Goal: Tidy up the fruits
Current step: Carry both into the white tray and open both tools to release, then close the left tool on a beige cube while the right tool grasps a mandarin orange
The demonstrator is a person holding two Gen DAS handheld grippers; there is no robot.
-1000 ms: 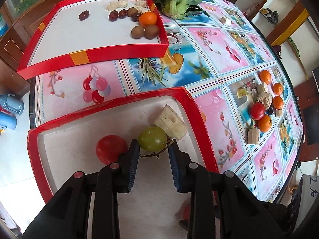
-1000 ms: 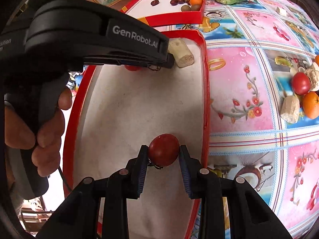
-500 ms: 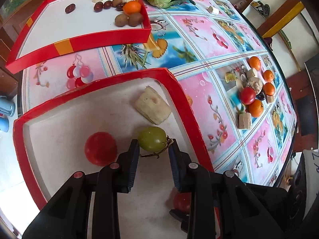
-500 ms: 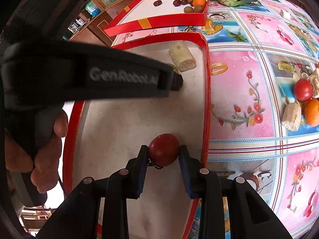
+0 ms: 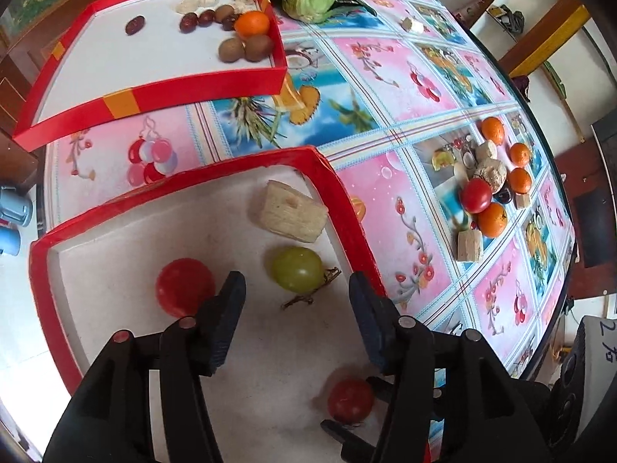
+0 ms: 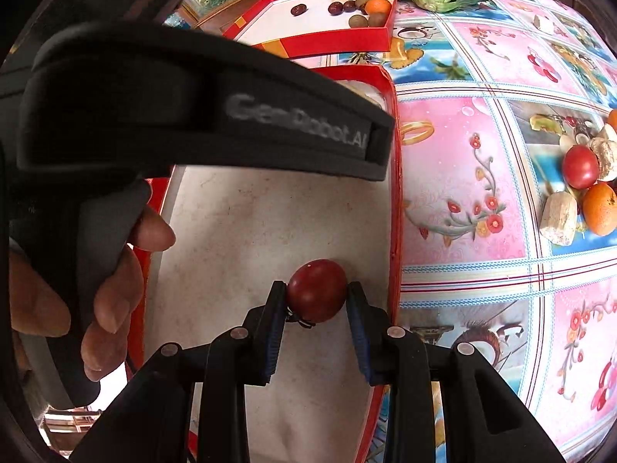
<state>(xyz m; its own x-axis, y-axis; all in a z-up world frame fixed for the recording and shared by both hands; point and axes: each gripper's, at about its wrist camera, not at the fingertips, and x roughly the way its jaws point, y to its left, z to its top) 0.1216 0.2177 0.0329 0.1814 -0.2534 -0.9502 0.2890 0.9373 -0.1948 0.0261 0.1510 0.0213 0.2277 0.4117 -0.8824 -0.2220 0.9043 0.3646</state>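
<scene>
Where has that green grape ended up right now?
In the left wrist view, the green grape lies on the floor of the near red tray, between the left gripper's opening jaws and untouched, just below the pale sugarcane chunk.

left tool [image 5: 297, 308]: black, blue ribbed pads, silver screws | right tool [image 6: 316, 308]: same | housing: "GenRobot.AI"

txt: "genrobot.ai" | on: left tool [image 6: 200, 115] side, blurry | handwritten "2" | on: box [image 5: 601, 351]

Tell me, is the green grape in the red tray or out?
In. The green grape lies on the red tray's white floor, free between the opening left gripper fingers.
</scene>
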